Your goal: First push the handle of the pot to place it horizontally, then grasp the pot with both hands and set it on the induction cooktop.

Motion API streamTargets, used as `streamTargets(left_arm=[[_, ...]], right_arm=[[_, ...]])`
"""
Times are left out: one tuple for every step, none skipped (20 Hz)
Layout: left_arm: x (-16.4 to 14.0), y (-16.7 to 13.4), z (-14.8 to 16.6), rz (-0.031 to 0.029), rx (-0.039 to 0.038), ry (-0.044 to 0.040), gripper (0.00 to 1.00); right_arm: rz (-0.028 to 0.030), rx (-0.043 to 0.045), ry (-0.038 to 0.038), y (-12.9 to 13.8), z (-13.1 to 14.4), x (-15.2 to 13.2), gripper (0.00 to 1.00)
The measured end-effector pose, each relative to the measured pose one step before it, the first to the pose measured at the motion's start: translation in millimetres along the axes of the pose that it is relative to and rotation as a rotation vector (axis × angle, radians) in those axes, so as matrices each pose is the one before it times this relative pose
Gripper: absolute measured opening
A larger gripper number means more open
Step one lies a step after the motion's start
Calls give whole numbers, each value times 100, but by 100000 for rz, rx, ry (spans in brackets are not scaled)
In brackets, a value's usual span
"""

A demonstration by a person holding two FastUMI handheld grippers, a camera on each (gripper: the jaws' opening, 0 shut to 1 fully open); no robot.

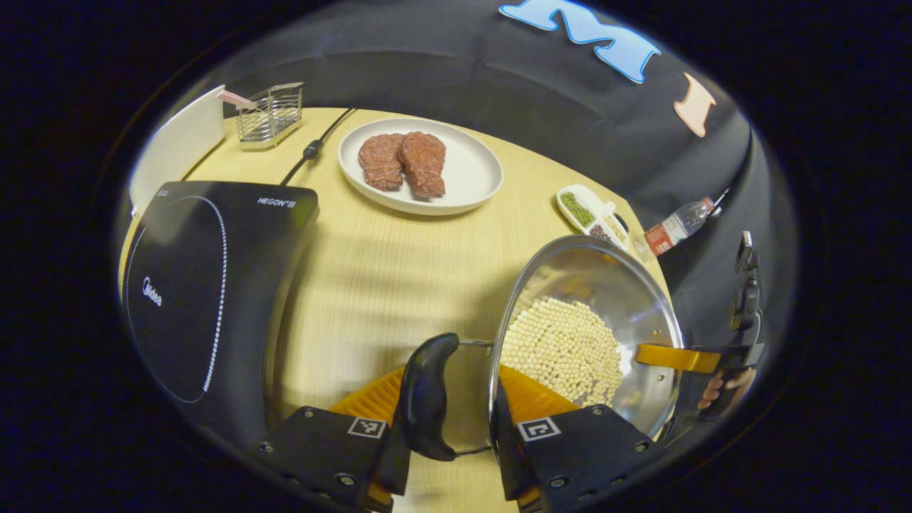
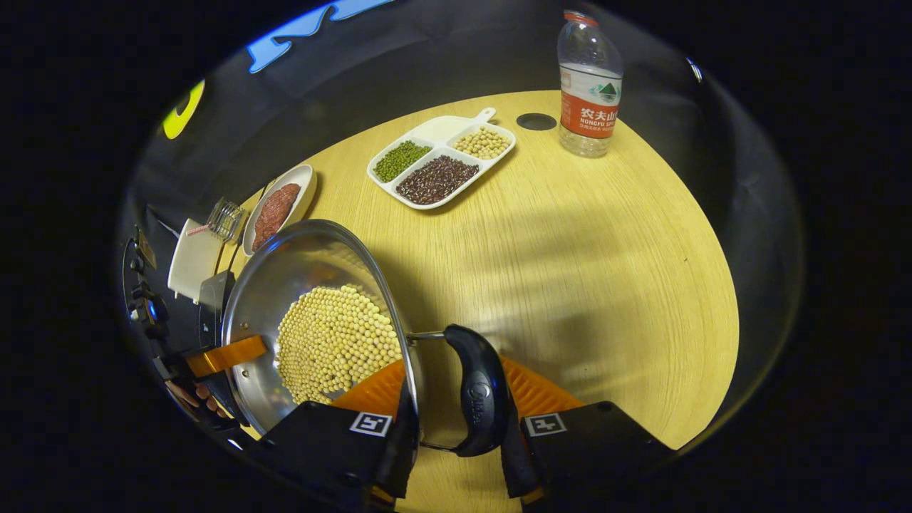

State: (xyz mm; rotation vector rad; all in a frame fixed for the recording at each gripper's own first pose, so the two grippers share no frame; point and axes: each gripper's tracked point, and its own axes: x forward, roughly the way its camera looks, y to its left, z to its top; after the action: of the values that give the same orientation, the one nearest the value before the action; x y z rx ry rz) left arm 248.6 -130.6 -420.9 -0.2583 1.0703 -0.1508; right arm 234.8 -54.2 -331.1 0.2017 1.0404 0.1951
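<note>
The shiny round steel pot [image 1: 591, 335], its bottom covered with pale yellow soybeans [image 1: 563, 349], hangs between my two tools, lifted clear of the round light wooden table [image 1: 370, 278]. My left gripper [image 1: 449, 427] is partly closed around the pot's near side, one finger on the black curved side handle [image 1: 426, 395] and the other against the rim, so the handle sits in the gap between them. In the right gripper view, my right gripper [image 2: 456, 427] holds the opposite side the same way, its fingers bracketing the other black curved handle [image 2: 479, 392] and the rim. Ahead and to the left of my left gripper lies the flat black induction cooktop [image 1: 206, 285], well apart from the pot. Farther ahead sits a white round plate [image 1: 470, 178] with two brown meat patties [image 1: 405, 162], and beyond the cooktop a small wire basket [image 1: 271, 114]. Ahead of my right gripper stand a white divided dish of beans [image 2: 442, 160] and a clear plastic water bottle [image 2: 588, 85].
</note>
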Motion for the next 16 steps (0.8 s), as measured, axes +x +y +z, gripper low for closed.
streamTargets(left_arm=[[398, -8, 322, -269, 112, -212, 48], [9, 75, 167, -123, 162, -94, 52], [58, -134, 13, -197, 599, -490, 55], [0, 66, 190, -222, 862, -416, 48], [33, -62, 121, -294, 573, -437, 52], [-72, 28, 157, -356, 668, -314, 51], [95, -8, 137, -384, 412, -232, 52], [10, 71, 172, -339, 331, -53, 52], [95, 17, 105, -452, 350, -205, 52], [60, 63, 120, -441, 154, -116, 52], [-88, 144, 183, -600, 329, -380, 52], [36, 164, 212, -528, 674, -88, 52], [-41, 99, 233, -343, 66, 124, 51], [-88, 256, 397, -303, 376, 28, 48], [-288, 245, 485, -105, 758, -305, 48], [-125, 212, 465, -28, 647, -498, 48]], right_arm=[[-144, 12, -216, 226, -416, -553, 53], [-37, 265, -240, 191, -387, -562, 51], [-15, 396, -331, 145, -366, -511, 51], [16, 559, -585, 258, -350, -566, 51], [-30, 460, -591, 401, -458, -600, 53], [44, 530, -520, 385, -475, -664, 53], [-67, 329, -572, 474, -408, -516, 51], [-145, -15, -489, 426, -495, -586, 51], [-280, 348, -768, 514, -459, -684, 53], [-263, 157, -722, 525, -489, -665, 51], [-293, 265, -815, 589, -495, -610, 51], [-228, 430, -1003, 598, -557, -634, 51], [-108, 367, -749, 740, -595, -601, 51], [204, 580, -664, 660, -609, -734, 53], [275, 500, -577, 863, -484, -642, 53], [266, 287, -656, 748, -590, -687, 53]])
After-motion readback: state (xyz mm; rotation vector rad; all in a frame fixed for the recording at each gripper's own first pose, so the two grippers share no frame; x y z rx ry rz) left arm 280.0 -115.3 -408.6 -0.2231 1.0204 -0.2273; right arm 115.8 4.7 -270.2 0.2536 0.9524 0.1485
